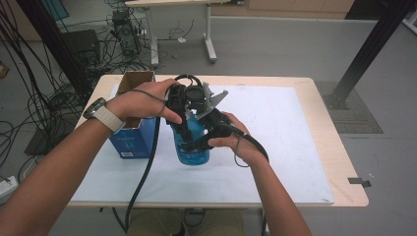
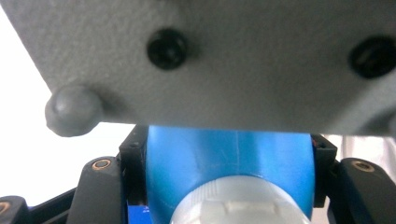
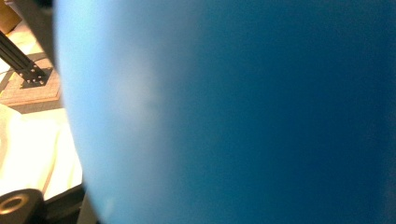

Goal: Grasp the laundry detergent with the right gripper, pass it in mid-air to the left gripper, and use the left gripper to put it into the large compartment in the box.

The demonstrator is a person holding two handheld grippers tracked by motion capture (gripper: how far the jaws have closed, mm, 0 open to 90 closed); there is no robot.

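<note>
**A:** Where is the blue bottle (image 1: 193, 142)?

**B:** Just left of the frame's centre in the high view. It stands upright on the white mat (image 1: 275, 147) that covers the tabletop (image 1: 339, 147), with both grippers on it.

**A:** What does the left gripper (image 1: 183, 110) do?

**B:** It comes in from the left over the top of the bottle. In the left gripper view its black jaws sit on either side of the blue shoulder, pressing against it, with the pale cap (image 2: 240, 205) at the bottom of that frame, just below the jaws. So those jaws are pinching the bottle near its neck.

**A:** And the right gripper (image 1: 204, 142)?

**B:** It reaches in from the right, lower down, against the bottle's body. The right gripper view is so close that the blue wall is a blur across nearly the whole frame. The jaws look clamped on the body of the bottle.

**A:** The hands?

**B:** The left hand (image 1: 142, 101) wears a watch on its wrist and wraps the left gripper from the upper left. The right hand (image 1: 241, 142) grips its tool just right of the bottle.

**A:** What else is nearby?

**B:** A blue carton (image 1: 133, 140) with open brown flaps stands just left of the bottle, at the mat's left edge. Beyond the tabletop, in the upper left of the frame, cables (image 1: 29, 98) lie on the grey floor.
</note>
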